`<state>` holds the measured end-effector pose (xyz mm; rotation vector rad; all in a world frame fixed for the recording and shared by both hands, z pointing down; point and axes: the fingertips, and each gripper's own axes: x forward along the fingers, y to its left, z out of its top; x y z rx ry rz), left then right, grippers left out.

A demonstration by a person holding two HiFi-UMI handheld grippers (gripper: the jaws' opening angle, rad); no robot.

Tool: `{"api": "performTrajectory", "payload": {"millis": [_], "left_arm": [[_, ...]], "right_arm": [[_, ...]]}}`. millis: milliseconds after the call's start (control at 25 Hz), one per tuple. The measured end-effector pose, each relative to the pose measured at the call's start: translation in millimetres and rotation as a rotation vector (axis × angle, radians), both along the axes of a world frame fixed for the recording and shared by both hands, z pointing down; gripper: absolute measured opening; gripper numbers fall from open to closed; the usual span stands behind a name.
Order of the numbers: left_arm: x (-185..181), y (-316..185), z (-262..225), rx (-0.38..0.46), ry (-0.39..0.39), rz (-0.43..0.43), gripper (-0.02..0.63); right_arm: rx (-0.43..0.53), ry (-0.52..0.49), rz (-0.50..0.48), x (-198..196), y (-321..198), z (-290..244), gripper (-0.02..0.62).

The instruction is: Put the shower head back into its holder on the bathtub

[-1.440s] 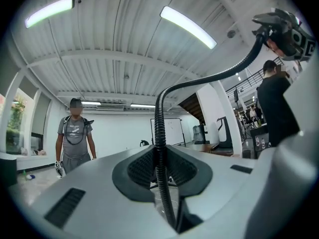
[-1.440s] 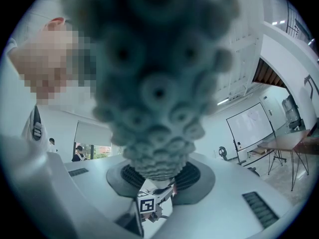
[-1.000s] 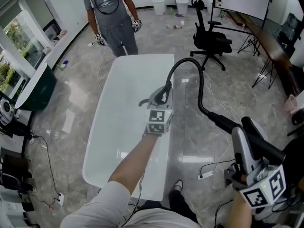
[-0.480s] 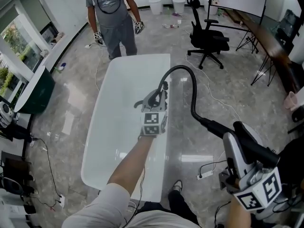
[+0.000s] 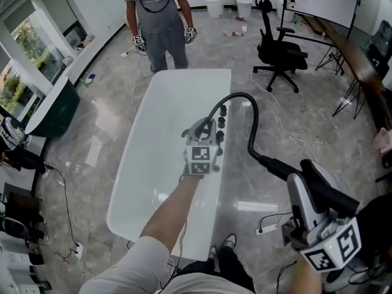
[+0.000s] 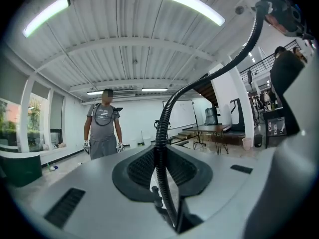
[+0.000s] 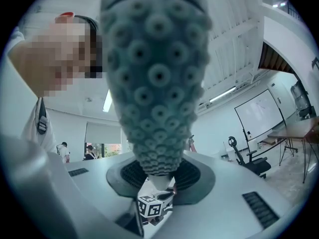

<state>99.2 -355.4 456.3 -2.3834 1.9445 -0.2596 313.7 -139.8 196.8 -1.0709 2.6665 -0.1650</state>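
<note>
Off the bathtub's (image 5: 159,182) right side, out over the floor, the shower head (image 7: 157,83) sits clamped in the right gripper (image 7: 160,179). Its fingers are closed where the head narrows, and the nozzle face fills that view. Over at the bathtub's right rim, the left gripper (image 6: 162,166) has its fingers pinched on the black hose (image 6: 159,133), close by the dark fittings (image 5: 220,126). Which of those is the holder, I can't tell. The head looks rigid and light, smooth-bodied and probably slick, so the handle is the place to grip. That ribbed hose looks springy and arches high above the rim, so it'll likely tug and twist the head on the way in. A person (image 5: 158,11) stands at the bathtub's far end.
</note>
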Motion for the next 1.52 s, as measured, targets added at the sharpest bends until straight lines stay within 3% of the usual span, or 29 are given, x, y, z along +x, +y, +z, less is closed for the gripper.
{"api": "performTrajectory", "payload": {"millis": [200, 400, 640, 960, 1200, 1520], "left_arm": [[-10, 11, 45, -0.068, 0.037, 0.015, 0.06], [18, 5, 33, -0.026, 0.051, 0.068, 0.06], [25, -31, 26, 0.009, 0.005, 0.016, 0.06], [5, -12, 111, -0.153, 0.021, -0.11, 0.06], [-11, 7, 170, -0.237, 0.028, -0.121, 0.06], [1, 23, 262, -0.367, 0.054, -0.089, 0.06]], "right_arm": [[-0.015, 0.033, 0.007, -21, 10, 17, 0.13], [-0.032, 0.051, 0.012, -27, 14, 29, 0.13], [-0.031, 0.053, -0.032, -8, -27, 32, 0.13], [-0.044, 0.079, -0.163, -3, -84, 49, 0.13], [-0.067, 0.099, -0.194, -24, -92, 81, 0.13], [-0.091, 0.113, -0.196, -42, -92, 123, 0.13]]}}
